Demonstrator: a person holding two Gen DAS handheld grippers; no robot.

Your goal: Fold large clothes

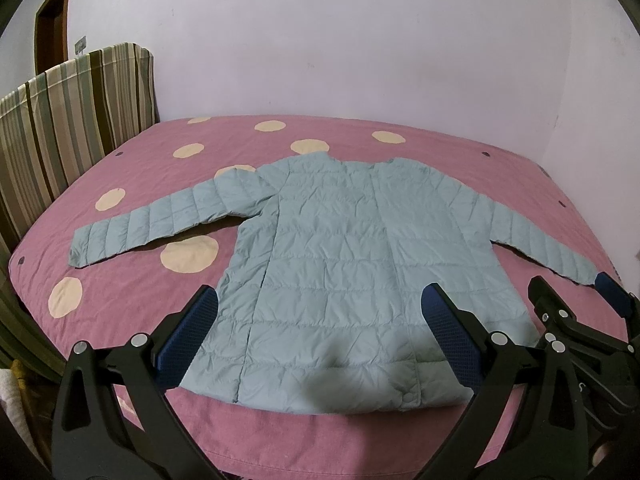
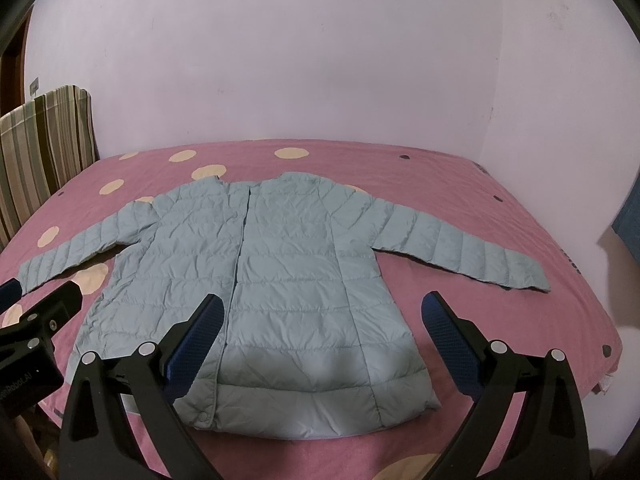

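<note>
A light blue quilted puffer jacket (image 1: 336,248) lies flat on the pink bed, front up, both sleeves spread out sideways, hem toward me. It also shows in the right wrist view (image 2: 288,264). My left gripper (image 1: 320,320) is open and empty, hovering above the jacket's hem. My right gripper (image 2: 320,320) is open and empty, above the hem's right half. The right gripper also shows at the right edge of the left wrist view (image 1: 576,300), beside the right sleeve cuff. The left gripper's body sits at the left edge of the right wrist view (image 2: 36,320).
The bed has a pink cover with cream dots (image 1: 192,256). A striped headboard cushion (image 1: 68,128) stands at the left. A pale wall (image 1: 360,40) runs behind the bed. The bed's right edge (image 2: 600,320) drops off near the wall corner.
</note>
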